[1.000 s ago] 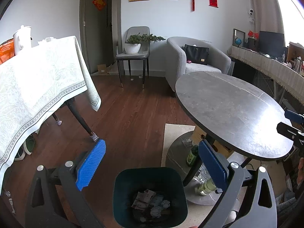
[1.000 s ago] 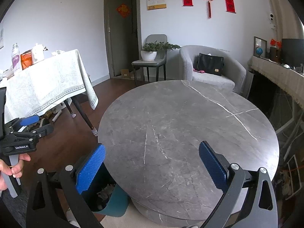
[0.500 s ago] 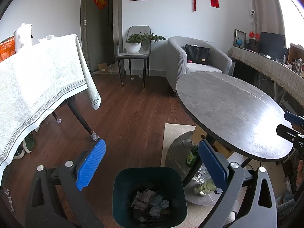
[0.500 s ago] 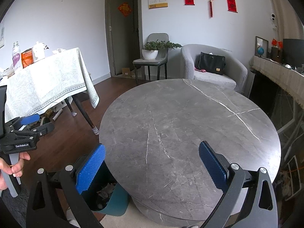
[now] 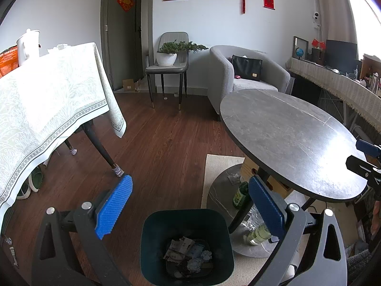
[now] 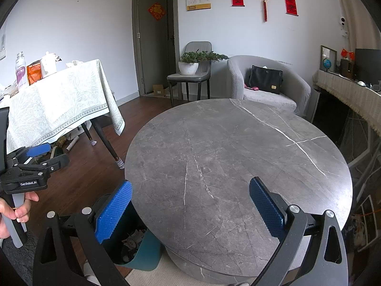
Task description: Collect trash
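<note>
Looking at my feeds, I'd say the job's basically wrapped up: the round marble bench (image 6: pixel 238 166) has nothing on it, and the dark teal trash bin (image 5: pixel 187 245) on the floor beside its base holds a small heap of crumpled paper and wrappers (image 5: pixel 188 253). My left tool (image 5: pixel 189 211) hovers above the bin, released and empty; my right tool (image 6: pixel 190 212) sits over the bench, also released. Maybe left: a green bottle (image 5: pixel 239 194) and a couple of clear ones on the bench's base plate, if those count as trash.
</note>
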Motion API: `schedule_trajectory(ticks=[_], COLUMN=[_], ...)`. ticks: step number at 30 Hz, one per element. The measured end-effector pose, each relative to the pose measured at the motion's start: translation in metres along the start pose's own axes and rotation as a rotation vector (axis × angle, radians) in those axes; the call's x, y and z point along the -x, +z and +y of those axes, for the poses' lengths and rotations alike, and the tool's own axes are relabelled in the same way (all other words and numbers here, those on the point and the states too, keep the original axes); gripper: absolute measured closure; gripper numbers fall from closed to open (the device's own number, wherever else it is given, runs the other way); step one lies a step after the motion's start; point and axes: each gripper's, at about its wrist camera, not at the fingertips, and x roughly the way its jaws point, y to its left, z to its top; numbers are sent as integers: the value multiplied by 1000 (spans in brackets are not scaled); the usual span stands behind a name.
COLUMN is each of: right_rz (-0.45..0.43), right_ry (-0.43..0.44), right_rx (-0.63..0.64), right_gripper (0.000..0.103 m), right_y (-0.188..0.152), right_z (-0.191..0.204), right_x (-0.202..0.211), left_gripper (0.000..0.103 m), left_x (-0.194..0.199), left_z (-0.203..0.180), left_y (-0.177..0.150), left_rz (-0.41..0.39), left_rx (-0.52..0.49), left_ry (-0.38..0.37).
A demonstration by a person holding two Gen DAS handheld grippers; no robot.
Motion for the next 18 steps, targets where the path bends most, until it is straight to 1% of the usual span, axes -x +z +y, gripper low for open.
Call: schedule_trajectory(ticks=[18], right_rz=[-1], right_ry=[0], right_rx=[1], right_gripper=[4], right_y=[0], right_z=[2], right_x=[0], left_gripper=[3], left_x=[-2], left_z=[-1], left_y=[-1], left_rz=[1], left_rx=[-12], left_ry=[-7])
